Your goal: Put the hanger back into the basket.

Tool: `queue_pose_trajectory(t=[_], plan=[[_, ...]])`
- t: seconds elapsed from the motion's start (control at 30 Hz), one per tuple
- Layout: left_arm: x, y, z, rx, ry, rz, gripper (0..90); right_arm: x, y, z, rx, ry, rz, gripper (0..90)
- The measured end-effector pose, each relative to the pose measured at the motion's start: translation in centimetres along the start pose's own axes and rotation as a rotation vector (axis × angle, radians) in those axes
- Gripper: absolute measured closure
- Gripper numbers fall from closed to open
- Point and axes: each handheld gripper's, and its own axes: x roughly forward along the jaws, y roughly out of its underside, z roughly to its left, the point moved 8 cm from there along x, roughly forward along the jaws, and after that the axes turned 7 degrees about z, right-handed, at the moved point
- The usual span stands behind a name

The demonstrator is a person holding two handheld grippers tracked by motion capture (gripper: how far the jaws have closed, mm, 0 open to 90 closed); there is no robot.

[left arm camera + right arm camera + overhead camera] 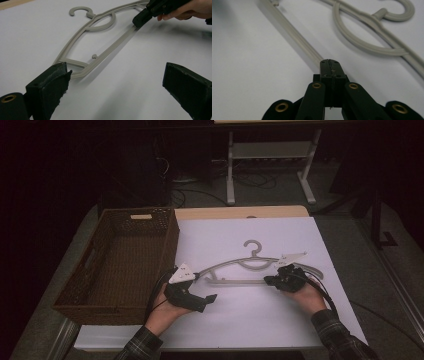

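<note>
A grey plastic hanger [235, 264] lies flat on the white table top [260, 320], hook pointing away from me. My left gripper [205, 287] is open by the hanger's left end. In the left gripper view its jaws [117, 75] stand wide apart with nothing between them, and the hanger's [117, 42] end lies right by the left-hand jaw. My right gripper [268, 280] is shut, jaws pressed together, its tip at the hanger's lower bar [294, 32]. The right gripper [330, 65] holds nothing that I can see. It also shows in the left gripper view [140, 18].
A brown wicker basket [170, 240] with nothing in it stands on the table's left side, close to my left hand. Behind the table a white metal frame [231, 170] and cables sit on the dark floor. A wooden strip [240, 212] runs along the table's far edge.
</note>
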Motion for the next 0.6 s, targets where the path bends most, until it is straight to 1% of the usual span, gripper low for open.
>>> queue_pose_trajectory(t=[0.1, 0.17, 0.23, 0.33, 0.47, 0.6], plan=[[0.0, -0.01, -0.03, 0.001, 0.0, -0.001, 6.0, 0.37, 0.14, -0.29, 0.004, 0.004, 0.016, 89.8], [-0.02, 0.0, -0.03, 0.0, 0.0, -0.001, 6.0, 0.45, 0.09, -0.46, 0.0, 0.007, 0.011, 89.8], [-0.02, 0.01, -0.03, 0.0, 0.0, -0.001, 6.0, 0.52, 0.17, -0.48, 0.004, 0.007, 0.018, 89.8], [-0.04, 0.0, -0.05, 0.002, 0.0, -0.001, 6.0, 0.9, 0.46, -0.41, -0.002, 0.006, 0.036, 89.8], [-0.01, -0.01, -0.04, 0.002, -0.003, 0.0, 6.0, 1.06, 0.55, -0.38, -0.001, 0.0, 0.036, 89.9], [0.14, -0.16, 0.13, 0.0, -0.016, 0.009, 6.0, 1.06, 0.59, -0.36, 0.002, 0.001, 0.036, 89.9]])
